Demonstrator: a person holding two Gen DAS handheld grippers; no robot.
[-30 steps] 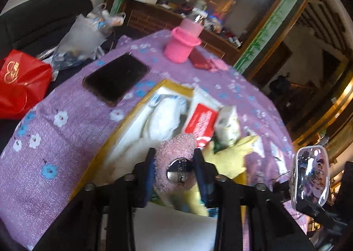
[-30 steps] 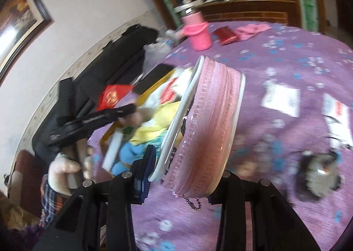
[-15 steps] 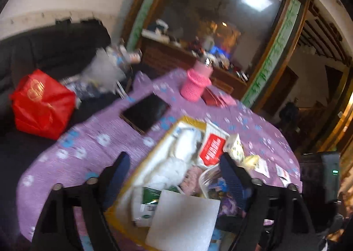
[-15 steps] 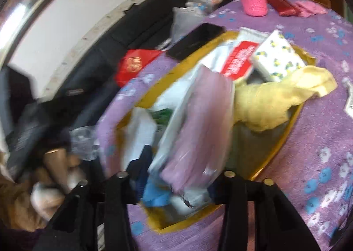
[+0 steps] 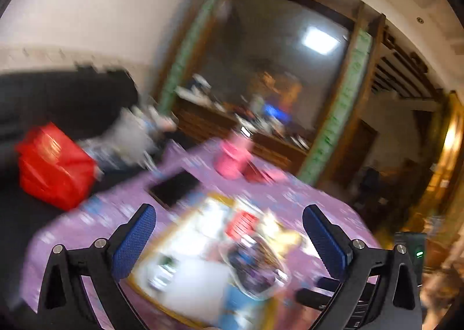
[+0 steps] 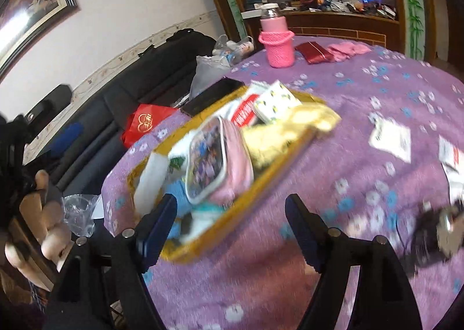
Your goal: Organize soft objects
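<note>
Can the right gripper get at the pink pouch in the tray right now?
Probably yes. The right gripper is open and empty, and the pink pouch lies on top of the tray contents just ahead, nothing covering it.

Dim warm indoor light. Left wrist view: heavy motion blur over the table point(image 5: 110, 214) and the room; only the left gripper's fingers point(image 5: 133, 240) are sharp. Bright ceiling panel point(image 5: 320, 40) glares. Right wrist view: sharper far off, smeared at the table's near edge. Glare on the framed picture point(image 6: 32, 2). Fisheye bending, black corners.
</note>
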